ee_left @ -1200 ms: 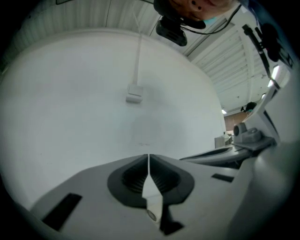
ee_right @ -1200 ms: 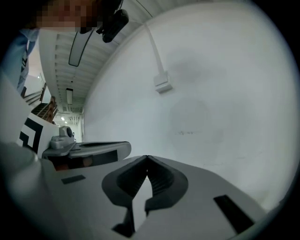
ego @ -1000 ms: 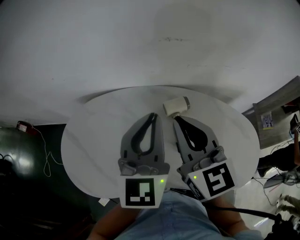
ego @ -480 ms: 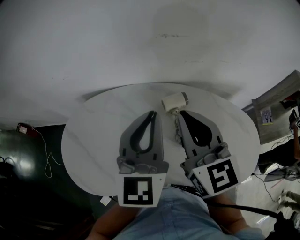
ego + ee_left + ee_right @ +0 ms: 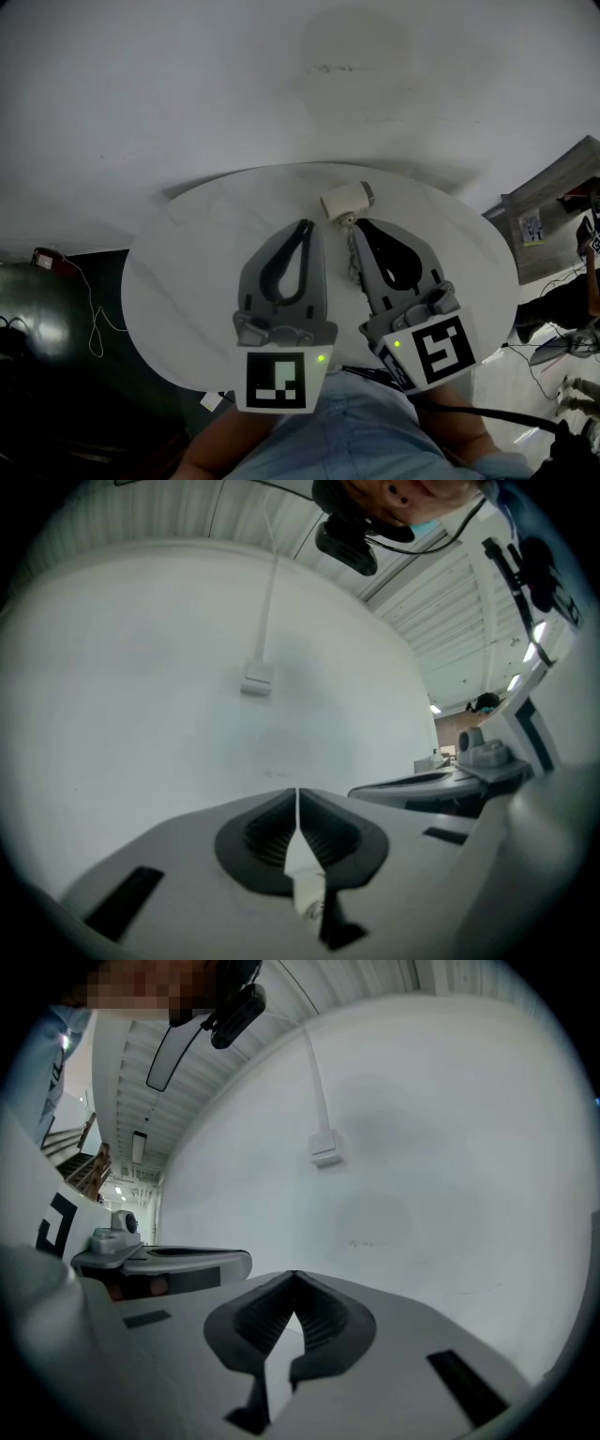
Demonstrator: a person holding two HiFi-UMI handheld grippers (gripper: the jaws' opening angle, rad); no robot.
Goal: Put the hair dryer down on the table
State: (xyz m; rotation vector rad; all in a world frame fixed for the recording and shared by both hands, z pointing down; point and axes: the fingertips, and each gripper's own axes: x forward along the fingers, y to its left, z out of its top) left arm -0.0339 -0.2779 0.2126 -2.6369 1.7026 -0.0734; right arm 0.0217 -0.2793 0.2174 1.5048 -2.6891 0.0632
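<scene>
Mostly bare top is seen on the round white counter [image 5: 178, 281], with much free room to the left and right of both claws. Its far edge is set close to a white wall [image 5: 281, 94]. Its near edge is cut off by the person's blue clothes [image 5: 347, 427].

The left claw [image 5: 305, 227] is held over the middle of the counter with its jaws pressed together, and nothing is gripped. The right claw [image 5: 353, 225] is held just beside it, also closed and empty.

The hair dryer [image 5: 346, 200] is laid on the counter near the far edge, just past the tip of the right claw. Whether that tip is touching it cannot be told. It is small, cream-white and blocky, with a grey end turned to the right. A thin cord [image 5: 353, 261] is seen by the right claw, partly hidden.

The hair dryer is out of sight in both claw views. Only the wall and a small wall box [image 5: 257, 679] are seen past the jaws.
</scene>
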